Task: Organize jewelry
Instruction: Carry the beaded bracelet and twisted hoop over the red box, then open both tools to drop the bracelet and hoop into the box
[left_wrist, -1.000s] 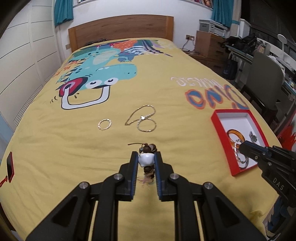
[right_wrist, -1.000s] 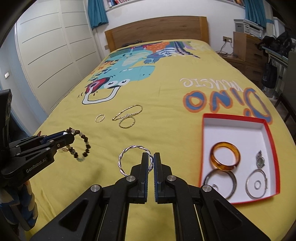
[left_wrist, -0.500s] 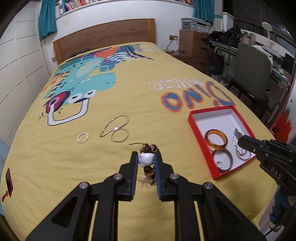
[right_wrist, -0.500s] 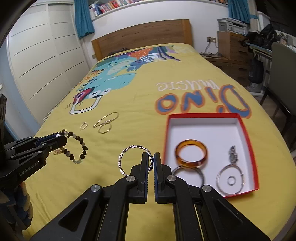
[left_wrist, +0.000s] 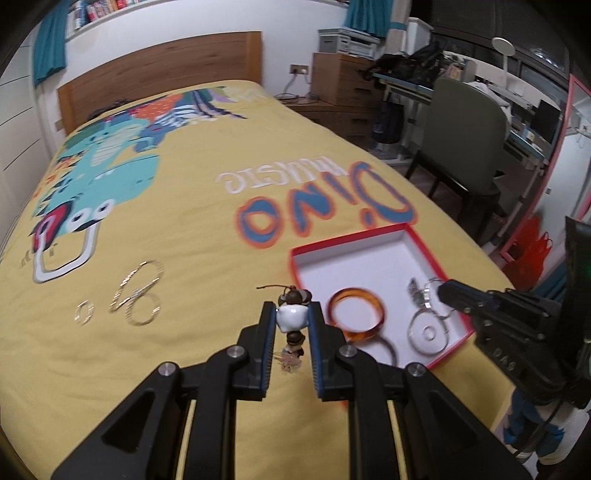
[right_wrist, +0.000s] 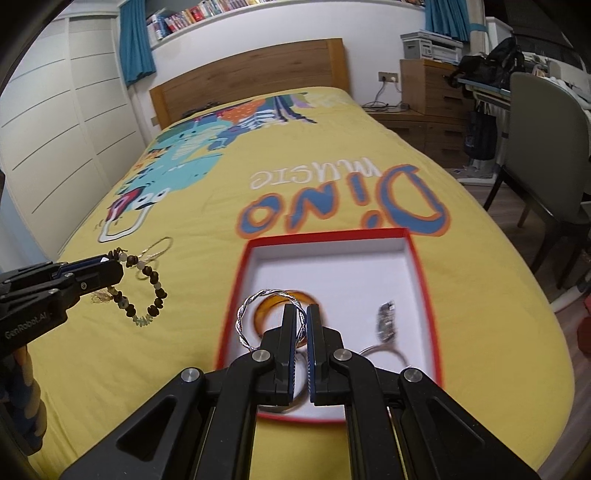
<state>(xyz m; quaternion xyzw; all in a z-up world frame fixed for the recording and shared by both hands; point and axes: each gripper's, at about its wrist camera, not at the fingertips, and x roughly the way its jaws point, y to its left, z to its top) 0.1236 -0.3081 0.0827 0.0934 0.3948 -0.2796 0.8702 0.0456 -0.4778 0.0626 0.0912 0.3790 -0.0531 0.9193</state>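
My left gripper (left_wrist: 292, 318) is shut on a brown and white beaded bracelet (left_wrist: 293, 318), held above the yellow bedspread just left of the red box (left_wrist: 295, 264); the bracelet hangs as a loop in the right wrist view (right_wrist: 146, 293). My right gripper (right_wrist: 302, 321) is shut on a twisted silver bangle (right_wrist: 255, 304), held over the near part of the red box (right_wrist: 236, 295). Inside the box lie an amber bangle (left_wrist: 356, 312), silver rings (left_wrist: 428, 332) and a small dark charm (right_wrist: 386, 319).
A thin chain and small gold rings (left_wrist: 136, 295) lie on the bedspread to the left. A wooden headboard (left_wrist: 159, 85) stands at the far end. A grey chair (left_wrist: 465, 147), drawers (left_wrist: 343, 77) and a desk stand to the right of the bed.
Both grippers have moved right, toward the red box. The right gripper with the silver bangle now hangs over the box; the left gripper with the beaded bracelet is close beside it.
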